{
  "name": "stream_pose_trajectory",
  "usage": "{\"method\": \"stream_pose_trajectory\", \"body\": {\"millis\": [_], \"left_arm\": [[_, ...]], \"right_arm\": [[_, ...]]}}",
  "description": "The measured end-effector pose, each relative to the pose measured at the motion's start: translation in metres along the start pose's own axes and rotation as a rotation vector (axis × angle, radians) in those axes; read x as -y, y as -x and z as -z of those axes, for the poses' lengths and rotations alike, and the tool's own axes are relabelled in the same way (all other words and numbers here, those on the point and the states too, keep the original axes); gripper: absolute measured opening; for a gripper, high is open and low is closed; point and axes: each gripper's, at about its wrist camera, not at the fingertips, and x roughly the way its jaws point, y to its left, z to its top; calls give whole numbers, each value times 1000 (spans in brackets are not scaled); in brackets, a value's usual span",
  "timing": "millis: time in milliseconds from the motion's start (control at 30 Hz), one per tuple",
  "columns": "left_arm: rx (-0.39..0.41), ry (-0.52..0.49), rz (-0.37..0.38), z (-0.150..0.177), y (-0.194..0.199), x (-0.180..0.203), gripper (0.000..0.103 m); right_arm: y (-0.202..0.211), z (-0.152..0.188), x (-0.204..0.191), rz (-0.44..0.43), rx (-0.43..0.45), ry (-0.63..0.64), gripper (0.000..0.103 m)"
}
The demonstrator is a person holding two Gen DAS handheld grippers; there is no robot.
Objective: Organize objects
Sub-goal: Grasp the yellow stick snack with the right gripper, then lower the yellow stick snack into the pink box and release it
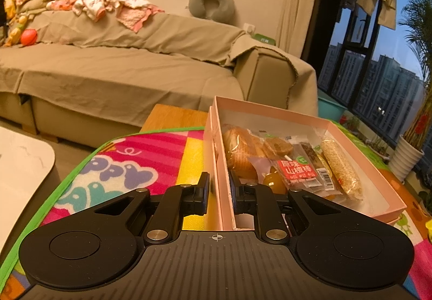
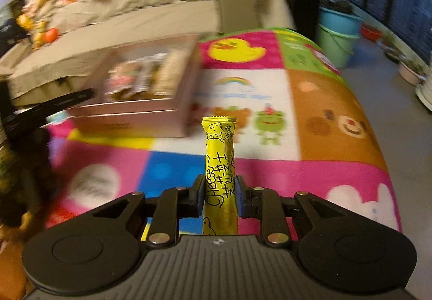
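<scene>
Pinching the yellow cheese stick packet [image 2: 220, 176] low centre of frame, the right gripper [image 2: 219, 194] is pressed onto its lower half; the wrapper looks light, slick, crushable, so mid-length hold seems sound; left gripper [image 1: 218, 192] straddles the pink box [image 1: 310, 119] wall, clamped on it; snacks [image 1: 291, 165] lie inside, centre right.

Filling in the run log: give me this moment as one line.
left gripper: shut on pink box wall | right gripper: shut on yellow snack stick | stick not yet in box | snacks inside
</scene>
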Motion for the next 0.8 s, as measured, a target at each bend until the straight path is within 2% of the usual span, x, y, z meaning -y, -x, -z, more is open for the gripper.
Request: {"method": "stream_pose_trajectory", "body": {"millis": [200, 367, 533, 800], "left_arm": [[-24, -43, -26, -4, -1, 5, 15], [-60, -58, -46, -8, -2, 7, 14], [-86, -57, -70, -9, -3, 10, 12], [-105, -67, -93, -9, -2, 15, 11]], "right_arm": [[5, 11, -31, -94, 60, 111, 22], [2, 13, -40, -192, 58, 132, 22], [5, 15, -43, -224, 65, 163, 22], [50, -2, -42, -247, 186, 136, 22]]}}
